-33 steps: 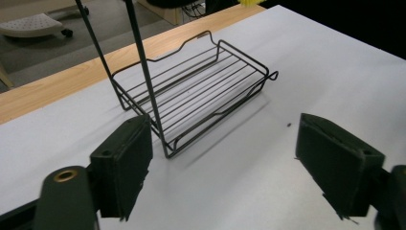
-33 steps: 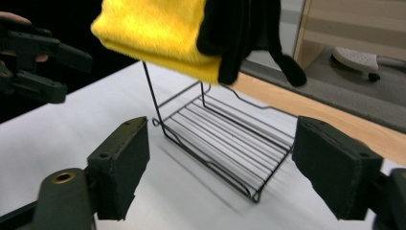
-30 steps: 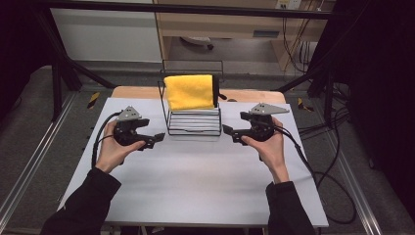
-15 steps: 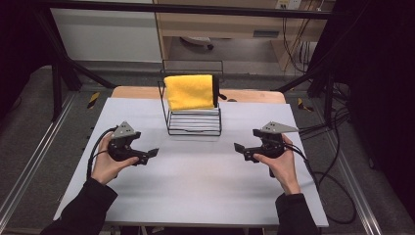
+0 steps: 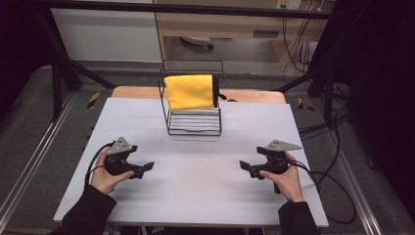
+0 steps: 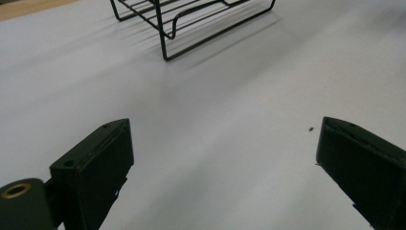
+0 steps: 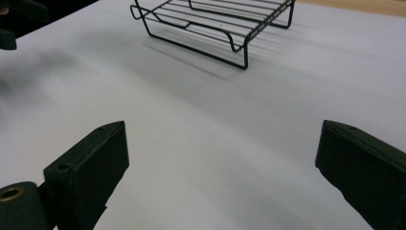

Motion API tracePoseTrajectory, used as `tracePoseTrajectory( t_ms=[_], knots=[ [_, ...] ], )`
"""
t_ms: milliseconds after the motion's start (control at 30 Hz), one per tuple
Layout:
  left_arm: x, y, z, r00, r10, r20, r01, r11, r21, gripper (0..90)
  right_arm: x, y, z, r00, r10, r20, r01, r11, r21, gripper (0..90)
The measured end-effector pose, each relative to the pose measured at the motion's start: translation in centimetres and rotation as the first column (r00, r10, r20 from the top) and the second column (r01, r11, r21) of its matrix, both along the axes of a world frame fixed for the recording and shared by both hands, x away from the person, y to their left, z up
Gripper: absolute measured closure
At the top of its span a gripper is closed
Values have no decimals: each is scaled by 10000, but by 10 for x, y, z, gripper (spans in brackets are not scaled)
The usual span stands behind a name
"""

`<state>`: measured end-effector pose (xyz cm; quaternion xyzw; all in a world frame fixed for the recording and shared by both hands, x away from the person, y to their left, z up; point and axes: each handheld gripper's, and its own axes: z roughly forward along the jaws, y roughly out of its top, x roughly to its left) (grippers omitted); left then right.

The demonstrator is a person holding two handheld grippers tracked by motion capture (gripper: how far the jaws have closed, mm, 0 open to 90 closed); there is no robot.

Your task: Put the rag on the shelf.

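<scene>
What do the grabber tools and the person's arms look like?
Both the left gripper and the right gripper are black, with two chunky flat jaws, a grey three-cornered plate on top and a black cable trailing behind. A brass-coloured ring sits beside one jaw on each. The person wears dark long sleeves.

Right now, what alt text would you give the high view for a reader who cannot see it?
A person holds the left gripper and right gripper, both open and empty, low over a white table. At the table's far side stands a black wire rack with a yellow cloth draped over its top.
</scene>
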<state>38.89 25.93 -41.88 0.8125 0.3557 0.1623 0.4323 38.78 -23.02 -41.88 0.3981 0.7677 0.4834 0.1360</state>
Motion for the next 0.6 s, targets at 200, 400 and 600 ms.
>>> tracePoseTrajectory(
  t_ms=[200,400,600],
  knots=[
    [-8,9,-13,9999,52,-152,-53,10000,-43,64,-8,-14,-15,9996,-151,-256,150,9999,-34,44],
    [-11,13,-23,9995,-38,-327,39,10000,44,66,-17,-28,-28,9988,-232,-430,225,9996,-164,35],
    [-14,18,-25,9996,44,-292,-41,9999,96,66,-25,-37,-33,9985,-297,-471,288,9994,-206,28]
  ],
)
